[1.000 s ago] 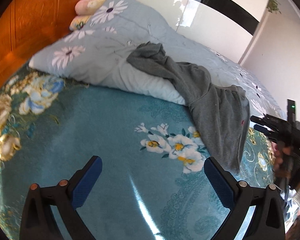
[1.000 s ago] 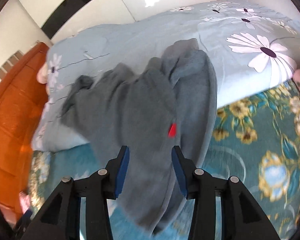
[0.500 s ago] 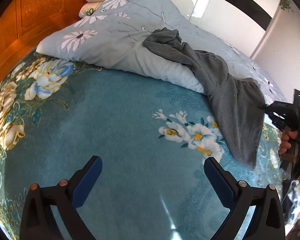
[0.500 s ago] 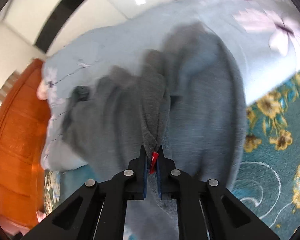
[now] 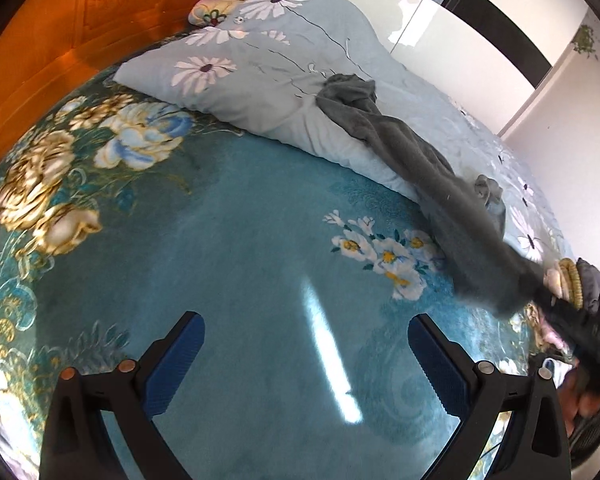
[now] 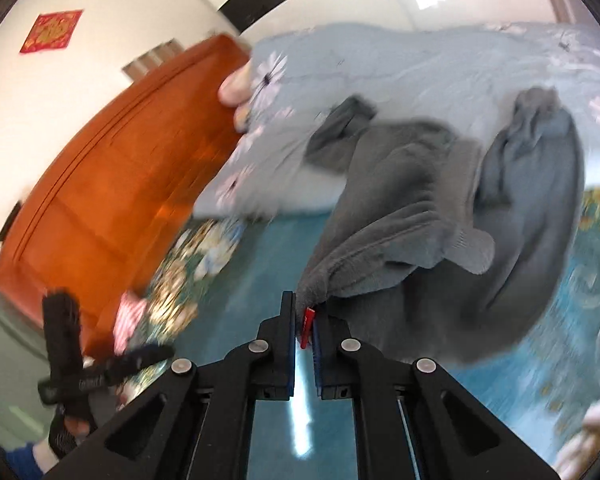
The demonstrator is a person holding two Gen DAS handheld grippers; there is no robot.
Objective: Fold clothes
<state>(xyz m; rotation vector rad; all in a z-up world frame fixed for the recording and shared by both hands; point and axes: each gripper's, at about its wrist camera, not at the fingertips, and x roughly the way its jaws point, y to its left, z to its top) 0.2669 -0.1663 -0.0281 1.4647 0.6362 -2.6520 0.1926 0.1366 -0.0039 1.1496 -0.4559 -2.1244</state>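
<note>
One gripper, the right [image 6: 303,330], clamps the garment [image 6: 420,208] by its red tag; left gripper [image 5: 306,350] gapes, empty. Judged step: dragging it flat onto the bed [image 5: 240,260]; next needs spreading.

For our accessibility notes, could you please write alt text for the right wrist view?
The right claw is shut on an edge of a grey garment beside its red tag; the rest trails over a teal floral bedspread onto a pale blue quilt. An orange wooden headboard stands left.

grey garment [image 5: 432,168], teal floral bedspread [image 5: 240,260], pale blue daisy-print quilt [image 5: 284,64], orange headboard [image 5: 60,20]
</note>
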